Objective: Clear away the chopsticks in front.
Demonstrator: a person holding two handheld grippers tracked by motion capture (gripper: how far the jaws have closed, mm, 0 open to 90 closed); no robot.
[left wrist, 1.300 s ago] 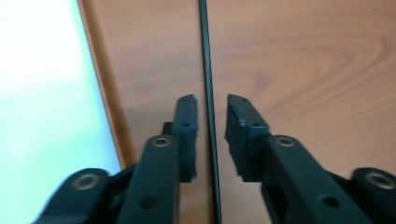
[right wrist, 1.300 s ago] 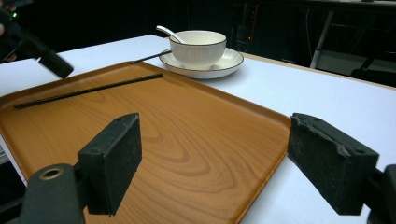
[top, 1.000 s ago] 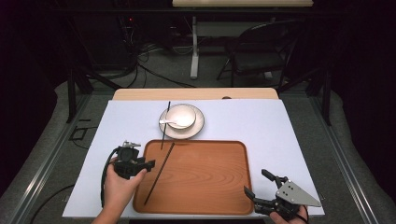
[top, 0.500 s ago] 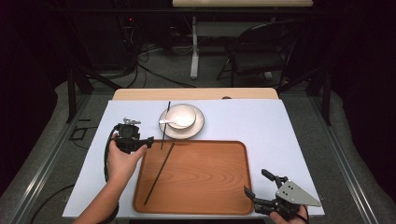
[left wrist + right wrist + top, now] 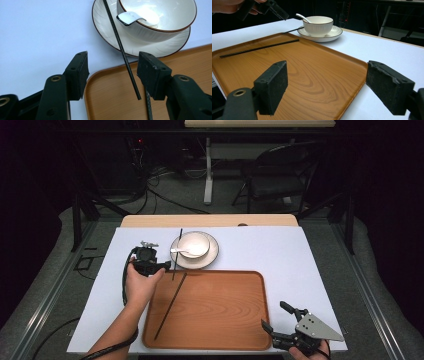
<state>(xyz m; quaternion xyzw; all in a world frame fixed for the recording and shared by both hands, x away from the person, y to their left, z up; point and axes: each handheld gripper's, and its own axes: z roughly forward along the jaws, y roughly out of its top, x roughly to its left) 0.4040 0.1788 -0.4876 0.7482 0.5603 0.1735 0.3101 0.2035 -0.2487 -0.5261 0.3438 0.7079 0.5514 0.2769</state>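
Observation:
A black chopstick (image 5: 177, 254) leans across the rim of a white plate (image 5: 212, 258), its near end over the tray's far left corner. A second chopstick (image 5: 170, 307) lies slantwise in the wooden tray (image 5: 225, 315). On the plate stands a white bowl (image 5: 196, 242) holding a white spoon (image 5: 178, 251). My left gripper (image 5: 166, 266) is open just left of the leaning chopstick (image 5: 121, 48), which shows between its jaws in the left gripper view (image 5: 116, 72), nearer the right one. My right gripper (image 5: 273, 315) stands open at the tray's near right corner, empty (image 5: 327, 87).
A white sheet (image 5: 310, 260) covers the table around the tray, with bare room at right and far left. The left gripper's cable (image 5: 125, 280) loops beside the person's left forearm. A dark chair (image 5: 280, 175) and cables lie on the floor beyond the table.
The left gripper has moved from the tray's left edge forward and right, up to the leaning chopstick by the plate. The right gripper has stayed still.

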